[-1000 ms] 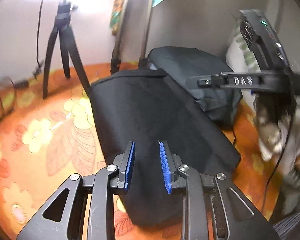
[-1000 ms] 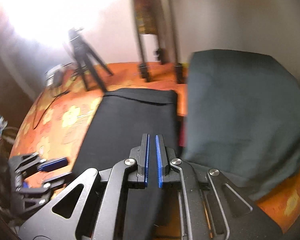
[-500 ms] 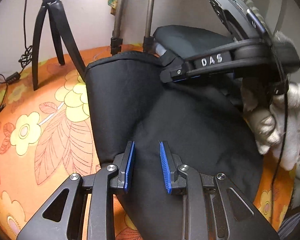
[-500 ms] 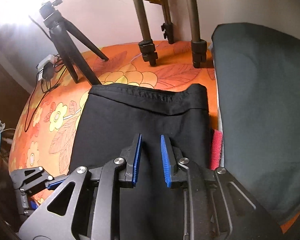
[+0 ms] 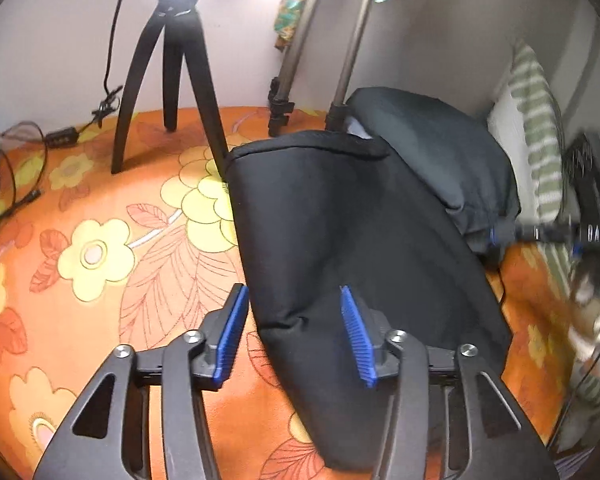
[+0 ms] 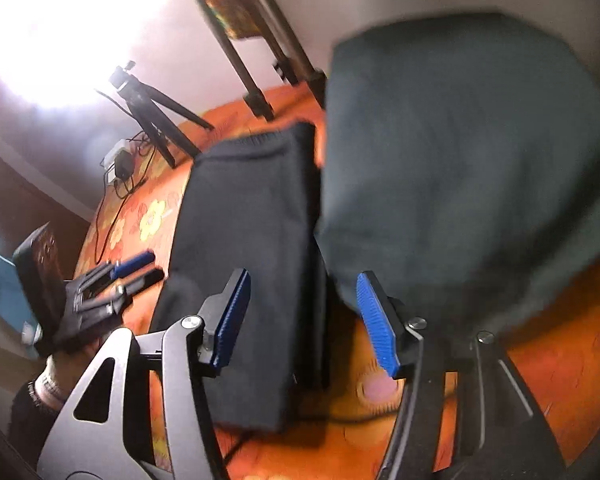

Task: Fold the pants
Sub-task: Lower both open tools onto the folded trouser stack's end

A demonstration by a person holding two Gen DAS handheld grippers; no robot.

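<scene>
The folded black pants (image 5: pixel 340 248) lie flat on the orange flowered bedspread (image 5: pixel 100 260), their hemmed end toward the wall, and serve as the landmark here. The left gripper (image 5: pixel 296 332) points steeply down over the near left edge of the pants; its jaws are opening, the blue fingers (image 5: pixel 230 336) stand apart, one over the bedspread just left of the pants, the other above the cloth, and neither presses on it. In the right wrist view the right gripper (image 6: pixel 306 320) also tilts down over the near end of the pants (image 6: pixel 244 248); its jaws are opening too, with the cloth's right edge seen between the released fingers (image 6: pixel 376 320) but not pinched. A dark grey cushion (image 5: pixel 432 148) lies just beside the pants on their right. A black tripod (image 5: pixel 168 80) stands beyond the pants' far left corner, and cables (image 5: pixel 4 176) lie well to their left. A striped pillow (image 5: pixel 540 132) sits beyond the cushion.
</scene>
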